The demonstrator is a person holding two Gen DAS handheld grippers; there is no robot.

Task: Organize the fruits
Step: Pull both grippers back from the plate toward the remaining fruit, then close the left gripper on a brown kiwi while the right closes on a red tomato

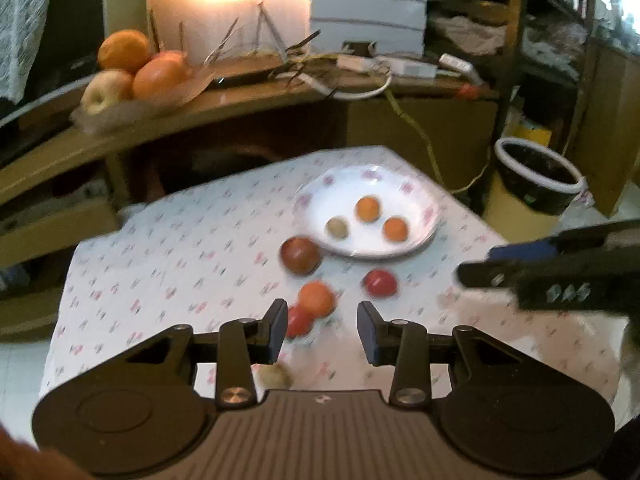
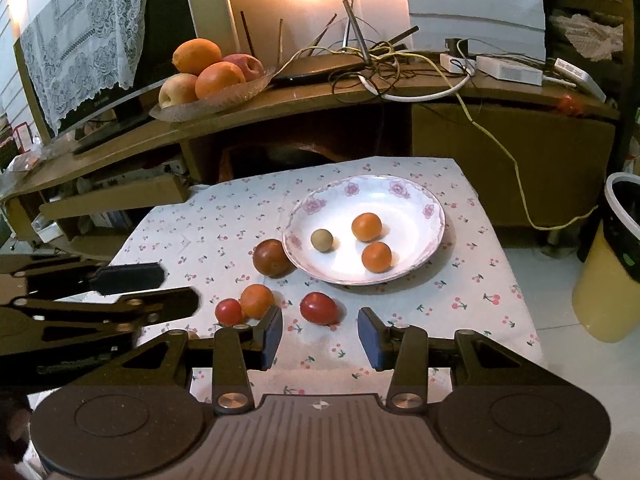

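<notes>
- The left claw (image 2: 176, 286) comes in from the left edge of the right wrist view, low over the tabletop (image 2: 480, 280). Its jaws stand apart with nothing between them, so it reads as empty and probably lining up on the fruit nearest to it.
- The small red fruit (image 2: 228, 311) and the orange fruit (image 2: 257, 300) lie touching each other on the cloth, just right of the left claw. In my judgement they are the left claw's likeliest pick. Being pressed together, one may roll when the other is lifted.
- The dark brown-red fruit (image 2: 272, 258) sits farther off, right against the near-left rim of the plate (image 2: 424, 204) but still on the cloth, so it is not yet sorted.
- The oval red fruit (image 2: 319, 308) lies alone on the cloth, near the plate's front edge and just ahead of the right claw (image 2: 320, 336). That claw is open and empty, with the fruit beyond its tips and slightly left of its centre line.
- The plate is farther away and to the right. It holds a small greenish fruit (image 2: 322, 240) and two small orange fruits (image 2: 366, 227), all apart from one another with bare space left. It appears to be the collecting place, with four fruits still outside it.
- A pale fruit (image 1: 274, 376) shows only in the left wrist view, blurred, near the camera and under the left claw.
</notes>
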